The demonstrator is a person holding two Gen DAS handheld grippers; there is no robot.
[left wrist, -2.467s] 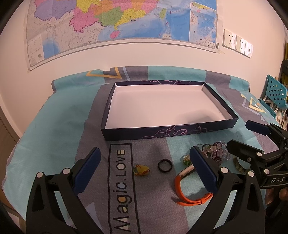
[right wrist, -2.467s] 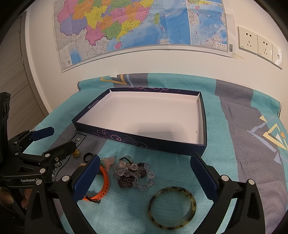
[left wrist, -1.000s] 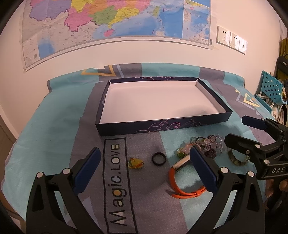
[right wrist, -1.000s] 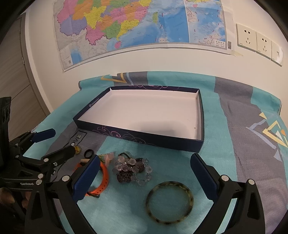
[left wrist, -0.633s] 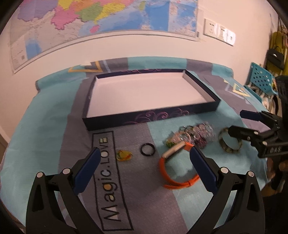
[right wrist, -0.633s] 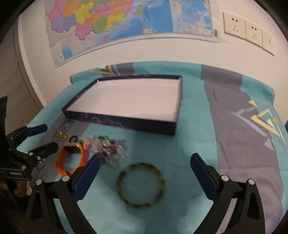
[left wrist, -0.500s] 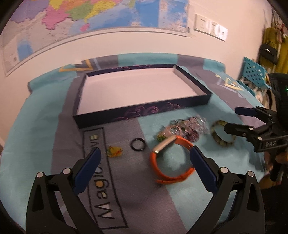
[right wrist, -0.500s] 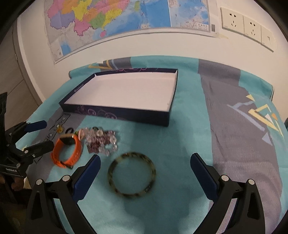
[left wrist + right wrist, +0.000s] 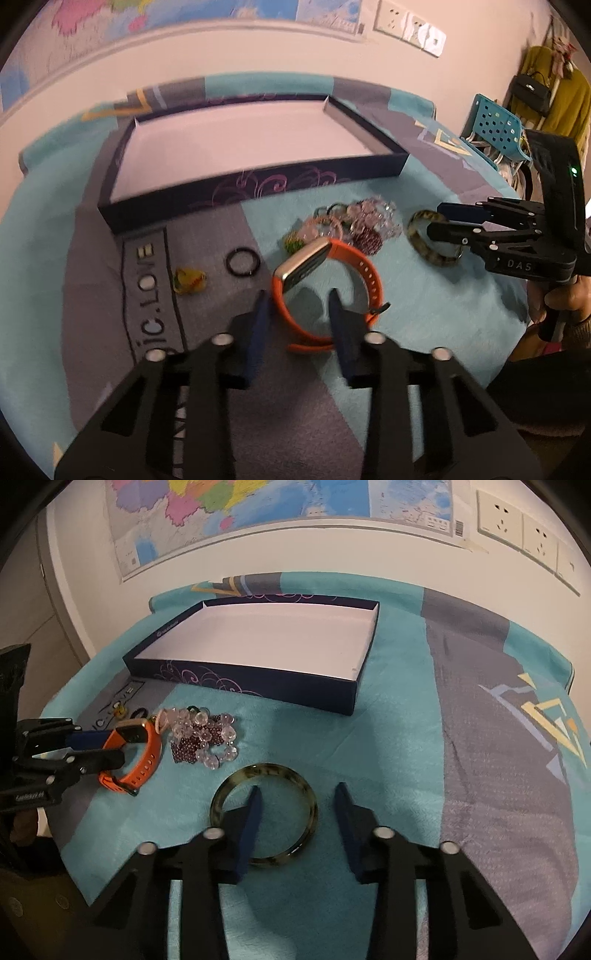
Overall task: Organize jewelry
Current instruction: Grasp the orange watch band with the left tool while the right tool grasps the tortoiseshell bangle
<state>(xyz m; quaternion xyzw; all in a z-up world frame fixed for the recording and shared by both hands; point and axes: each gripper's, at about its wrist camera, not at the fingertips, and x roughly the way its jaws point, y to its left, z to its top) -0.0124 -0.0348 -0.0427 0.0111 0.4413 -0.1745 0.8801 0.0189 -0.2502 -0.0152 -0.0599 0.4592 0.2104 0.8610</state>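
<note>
Nothing lies in the dark blue box (image 9: 258, 674) yet; its white floor is bare, so by my reading the sorting has hardly begun and every piece remains to be moved. All the jewelry sits on the teal and grey cloth (image 9: 406, 738) covering the bench, on the near side of the box from both tools.

Left tool (image 9: 297, 295) is partly open, its two blue fingers straddling the near arc of the orange band (image 9: 364, 269), one outside the loop and one inside; whether they touch it I cannot tell. Beyond its tips to the left lie a black ring (image 9: 242, 262) and a small yellow-green piece (image 9: 189, 280), and ahead to the right a heap of clear and purple beads (image 9: 360, 225).

Right tool (image 9: 295, 794) is likewise partly open, with the left finger inside the mottled bangle (image 9: 264, 814) and the right finger outside it, so the rim sits between them, not gripped.

Both tools seem poised for a first pick; six or so pieces are left
</note>
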